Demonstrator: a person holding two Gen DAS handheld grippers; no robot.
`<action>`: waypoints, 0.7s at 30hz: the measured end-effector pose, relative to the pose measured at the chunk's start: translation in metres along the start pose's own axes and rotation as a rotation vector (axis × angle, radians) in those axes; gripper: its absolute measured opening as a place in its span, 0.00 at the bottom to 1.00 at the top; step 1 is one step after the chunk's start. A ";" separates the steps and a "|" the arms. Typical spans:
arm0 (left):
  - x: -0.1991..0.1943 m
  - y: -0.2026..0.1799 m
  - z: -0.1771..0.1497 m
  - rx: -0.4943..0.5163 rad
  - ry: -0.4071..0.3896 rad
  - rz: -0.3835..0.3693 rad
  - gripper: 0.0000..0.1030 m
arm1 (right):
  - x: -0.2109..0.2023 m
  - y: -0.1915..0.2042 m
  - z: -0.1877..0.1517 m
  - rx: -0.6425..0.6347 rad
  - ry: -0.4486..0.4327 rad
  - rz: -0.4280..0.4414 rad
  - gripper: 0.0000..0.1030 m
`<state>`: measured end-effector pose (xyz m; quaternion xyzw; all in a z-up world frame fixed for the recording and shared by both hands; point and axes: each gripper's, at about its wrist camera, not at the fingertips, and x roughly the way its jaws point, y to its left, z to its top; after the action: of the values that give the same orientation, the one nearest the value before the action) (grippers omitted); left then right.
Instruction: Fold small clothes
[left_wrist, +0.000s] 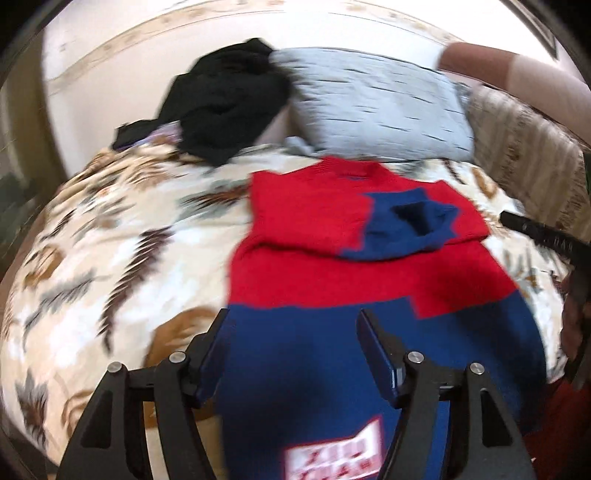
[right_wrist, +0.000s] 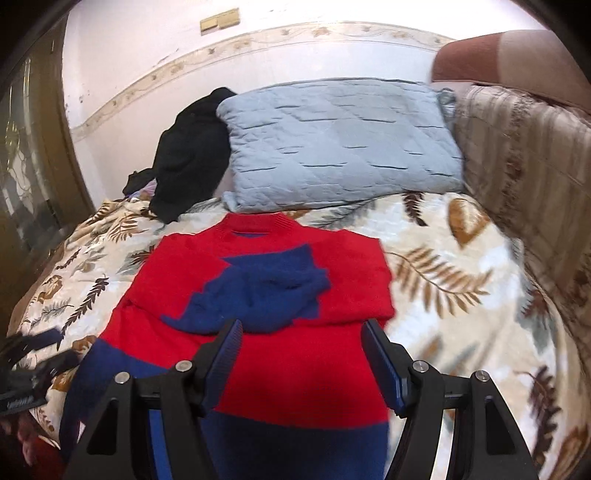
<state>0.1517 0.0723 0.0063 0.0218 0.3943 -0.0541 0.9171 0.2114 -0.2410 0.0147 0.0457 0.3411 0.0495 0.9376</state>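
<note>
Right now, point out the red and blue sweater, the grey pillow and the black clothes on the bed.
red and blue sweater (right_wrist: 280, 369): right wrist view, red body panel.
grey pillow (right_wrist: 332, 140): right wrist view, middle of its quilted face.
black clothes (right_wrist: 188, 155): right wrist view, centre of the heap.

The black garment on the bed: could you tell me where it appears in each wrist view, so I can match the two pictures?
Left wrist view: the black garment lies upper centre-left, against the wall, touching the left end of the grey-blue pillow.
Right wrist view: the black garment lies upper left, again at the left end of the pillow.
Shared landmark: the red and blue sweater, spread out in front of the pillow.
</note>
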 end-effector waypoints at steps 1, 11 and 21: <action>0.000 0.009 -0.005 -0.018 0.002 0.015 0.67 | 0.007 0.001 0.002 0.006 0.008 0.013 0.69; 0.029 0.042 0.026 -0.003 -0.053 0.021 0.67 | 0.033 -0.014 0.007 0.041 0.037 0.026 0.68; 0.120 -0.021 0.123 0.318 -0.089 -0.214 0.67 | 0.082 -0.022 0.022 0.113 0.103 0.050 0.48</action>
<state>0.3201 0.0313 0.0037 0.1221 0.3397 -0.2141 0.9077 0.2894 -0.2543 -0.0227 0.1042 0.3898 0.0560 0.9132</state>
